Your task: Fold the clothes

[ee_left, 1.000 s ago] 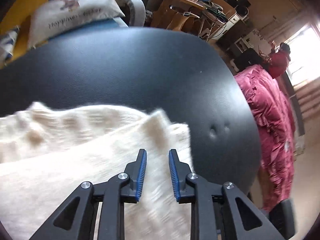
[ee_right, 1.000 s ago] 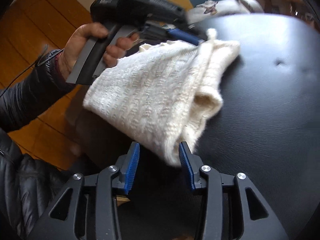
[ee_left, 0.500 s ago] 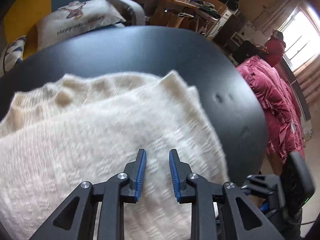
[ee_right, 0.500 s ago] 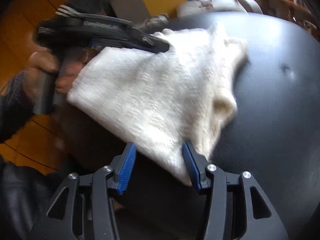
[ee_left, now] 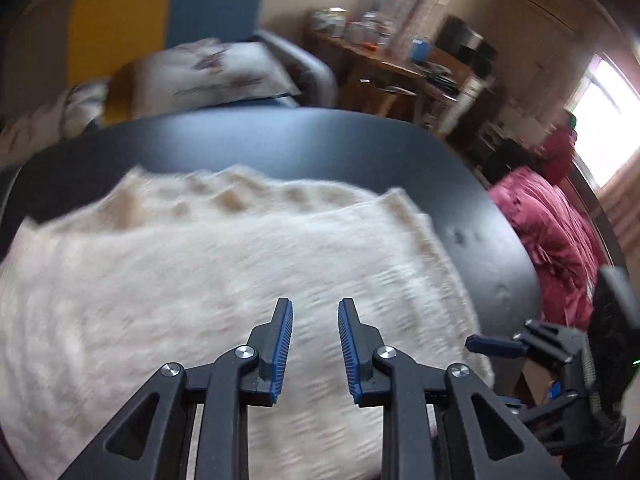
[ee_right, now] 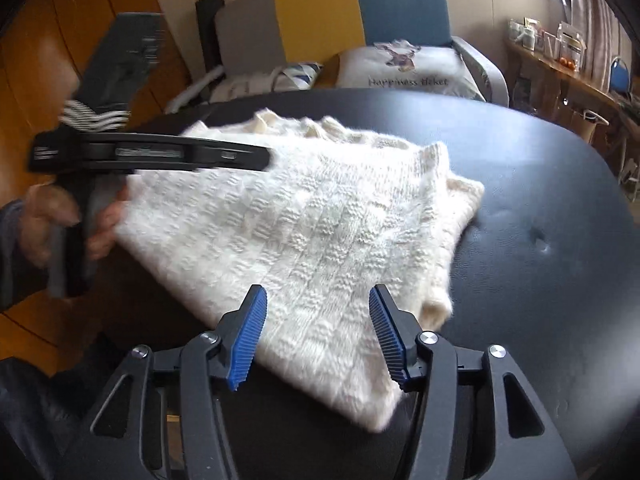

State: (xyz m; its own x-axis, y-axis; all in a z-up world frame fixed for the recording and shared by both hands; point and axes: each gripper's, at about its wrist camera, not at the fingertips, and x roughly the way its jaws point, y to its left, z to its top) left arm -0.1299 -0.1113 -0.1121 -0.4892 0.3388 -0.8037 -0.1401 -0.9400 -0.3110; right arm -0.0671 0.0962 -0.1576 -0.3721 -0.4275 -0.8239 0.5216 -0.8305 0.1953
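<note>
- On the black padded counter (ee_right: 540,168) lies one cream knitted garment (ee_right: 312,216), folded into a thick wedge; its near corner reaches the counter's front edge.
- Two grippers are in view. The left gripper (ee_left: 315,344) hovers over the garment with its blue pads a narrow gap apart and nothing pinched between them; the knit shows through the gap below.
- The right gripper (ee_right: 318,334) has its jaws opening, spread wide over the near corner of the garment, and the pads do not press on the cloth.
- One hand (ee_right: 48,220) shows, wrapped round the left gripper's handle at the left of the right wrist view, with a dark sleeve (ee_right: 16,264) behind it; the hand on the right gripper is out of sight.
- In the left wrist view the right gripper appears at the lower right edge, cut off by the frame, so only one blue finger (ee_left: 494,346) is plain.
- One white cushion (ee_right: 412,68) with dark lettering sits on the sofa (ee_right: 320,12) behind the counter; a second patterned cushion (ee_right: 296,74) beside it is partly hidden.
- One red quilted cloth (ee_left: 556,248) hangs past the counter's right side.
- The left wrist view is smeared, so the garment's stitch pattern and the clutter on the wooden desk (ee_left: 396,68) are hard to make out.
</note>
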